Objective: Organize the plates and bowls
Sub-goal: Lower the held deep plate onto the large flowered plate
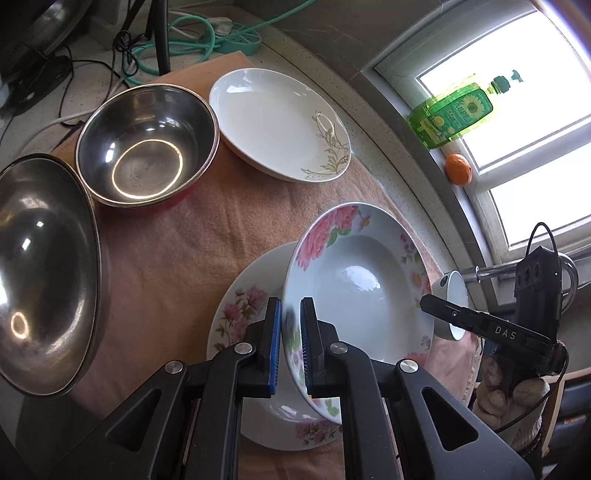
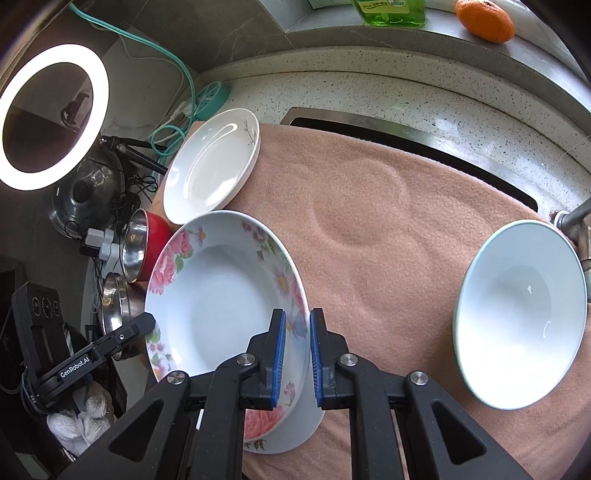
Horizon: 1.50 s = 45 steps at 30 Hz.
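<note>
Two hand-held grippers, left [image 1: 291,347], right [image 2: 297,360], clamping flowered plate [image 1: 362,291]

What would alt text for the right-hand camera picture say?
Two handheld grippers, right and left, clamp opposite rims of a floral plate above a peach towel. A white bowl sits right; a white plate lies behind.

The floral plate [image 1: 354,280] between the jaws hides much of the second floral plate [image 1: 243,306] beneath it. Left of the jaws, the big steel bowl [image 1: 44,273] runs off the frame. The soap bottle [image 2: 388,11], far beyond the jaws, is cut off at the top.
</note>
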### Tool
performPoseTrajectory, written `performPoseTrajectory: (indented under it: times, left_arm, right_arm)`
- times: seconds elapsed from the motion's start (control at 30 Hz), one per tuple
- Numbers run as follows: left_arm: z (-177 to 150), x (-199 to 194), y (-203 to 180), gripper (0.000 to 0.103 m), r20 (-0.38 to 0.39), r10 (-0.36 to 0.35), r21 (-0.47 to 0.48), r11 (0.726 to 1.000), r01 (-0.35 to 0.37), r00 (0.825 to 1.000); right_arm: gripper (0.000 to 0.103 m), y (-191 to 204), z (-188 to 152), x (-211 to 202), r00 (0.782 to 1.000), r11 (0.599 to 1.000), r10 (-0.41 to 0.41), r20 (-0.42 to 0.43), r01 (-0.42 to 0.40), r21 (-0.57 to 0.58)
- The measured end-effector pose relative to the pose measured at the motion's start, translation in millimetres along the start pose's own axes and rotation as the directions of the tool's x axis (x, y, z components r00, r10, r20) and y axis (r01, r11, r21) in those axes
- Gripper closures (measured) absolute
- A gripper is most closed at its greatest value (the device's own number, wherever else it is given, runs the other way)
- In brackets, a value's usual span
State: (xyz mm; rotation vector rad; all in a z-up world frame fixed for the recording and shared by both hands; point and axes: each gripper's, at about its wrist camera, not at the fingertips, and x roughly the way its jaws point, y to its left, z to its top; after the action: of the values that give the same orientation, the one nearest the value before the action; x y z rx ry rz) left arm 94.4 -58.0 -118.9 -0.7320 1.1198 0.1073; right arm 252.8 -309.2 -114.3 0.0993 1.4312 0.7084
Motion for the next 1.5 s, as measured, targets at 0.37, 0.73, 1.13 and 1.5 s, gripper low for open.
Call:
performPoseTrajectory:
  times: [0.37,0.73,1.13,1.5]
  left_arm:
    - [-18.2,-0.7,19.9,0.095,-0.015,0.017,-0.032,0.999,-0.018,1.000]
    - [-23.2,7.3,22.5,0.095,-0.038,0.041,-0.015,0.999,-0.041,0.998]
    - [-25.2,15.0,25.5,0.095,-0.047,0.051,-0.001,0.999,-0.051,0.998]
    - [-27.1,16.4,23.6,0.095,-0.042,0.064,0.028,0.998,-0.063,0.997]
  right_arm:
    - [0.091,4.1,-25.5,17.2,0.999,1.000,0.004,-0.044,-0.004,-0.006]
    - [0.091,8.5,-37.3,23.0,0.998,0.999,-0.032,-0.047,0.031,-0.025]
    - [0.091,9.9,-39.4,31.8,0.996,0.996,-0.078,-0.045,0.076,-0.036]
    - [0.091,14.2,-40.4,32.7,0.994,0.993,-0.107,-0.029,0.105,-0.060]
